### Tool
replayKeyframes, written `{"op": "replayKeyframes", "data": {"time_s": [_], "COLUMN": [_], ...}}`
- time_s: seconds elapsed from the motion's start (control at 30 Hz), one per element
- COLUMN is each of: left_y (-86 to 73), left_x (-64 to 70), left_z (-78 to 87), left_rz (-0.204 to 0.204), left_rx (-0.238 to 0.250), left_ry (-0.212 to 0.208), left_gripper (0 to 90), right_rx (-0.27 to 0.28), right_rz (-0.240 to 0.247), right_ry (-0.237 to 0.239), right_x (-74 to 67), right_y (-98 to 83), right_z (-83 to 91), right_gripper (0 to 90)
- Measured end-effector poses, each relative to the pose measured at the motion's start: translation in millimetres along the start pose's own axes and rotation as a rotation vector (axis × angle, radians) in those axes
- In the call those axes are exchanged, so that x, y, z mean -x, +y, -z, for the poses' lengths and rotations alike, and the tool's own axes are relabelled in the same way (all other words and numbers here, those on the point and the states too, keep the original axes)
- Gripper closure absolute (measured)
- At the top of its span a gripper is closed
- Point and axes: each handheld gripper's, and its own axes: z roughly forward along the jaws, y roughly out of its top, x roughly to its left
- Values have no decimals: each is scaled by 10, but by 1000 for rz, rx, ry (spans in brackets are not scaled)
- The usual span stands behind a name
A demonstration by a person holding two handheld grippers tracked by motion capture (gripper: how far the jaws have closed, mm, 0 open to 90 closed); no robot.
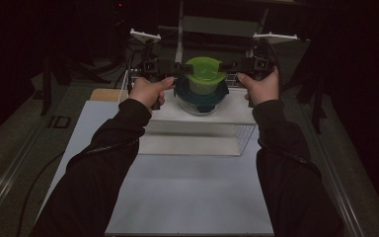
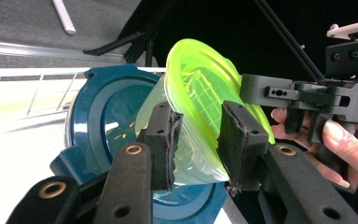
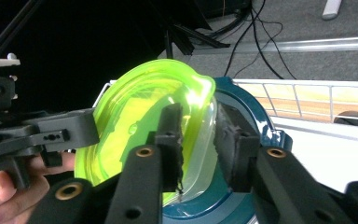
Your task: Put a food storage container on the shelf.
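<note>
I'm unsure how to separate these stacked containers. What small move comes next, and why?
Probably lift both grippers straight up together: the left gripper and right gripper each pinch the green-lidded container, which sits on the blue-lidded container.

I see a small clear container with a lime-green lid [image 1: 205, 69] held above a larger glass bowl topped by a dark teal lid [image 1: 201, 95], which stands on a white raised platform [image 1: 197, 116] on the table. The green-lidded container sits over the teal lid's middle; I cannot tell whether they touch. Both lids have corner tabs.
</note>
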Motion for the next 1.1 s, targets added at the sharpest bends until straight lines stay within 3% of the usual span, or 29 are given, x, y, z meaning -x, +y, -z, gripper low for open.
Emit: {"op": "replayKeyframes", "data": {"time_s": [0.17, 0.2, 0.33, 0.43, 0.63, 0.77, 0.83, 0.97, 1.03, 1.1], "left_y": [2, 2, -4, 4, -15, -16, -31, -57, -81, -122], "left_x": [12, 14, 37, 56, 54, 16, -12, -72, -86, -78], "left_z": [5, 17, 58, 101, 93, 70, 83, 146, 176, 208], "left_rz": [-22, -21, -32, -35, -67, -36, -40, -57, -51, -75], "left_rx": [6, 14, 12, 17, 7, 7, 30, 67, 65, 55], "left_ry": [25, 14, 16, 13, -39, -28, -25, -87, -111, -121], "left_gripper": [581, 580, 542, 456, 338, 311, 302, 216, 177, 157], "right_rx": [11, 14, 31, 46, 50, 50, 49, 50, 48, 49], "right_rz": [-24, -21, 17, 35, 84, 98, 104, 119, 131, 129], "right_ry": [24, 30, 12, 21, 24, 21, 28, 37, 45, 74], "right_x": [43, 36, -3, -21, -112, -152, -175, -198, -190, -173], "right_y": [-1, 1, 17, 18, -31, -57, -71, -97, -109, -130], "right_z": [-6, 3, 72, 135, 167, 139, 129, 136, 146, 163], "right_gripper": [630, 604, 500, 426, 325, 310, 303, 273, 240, 213]}}
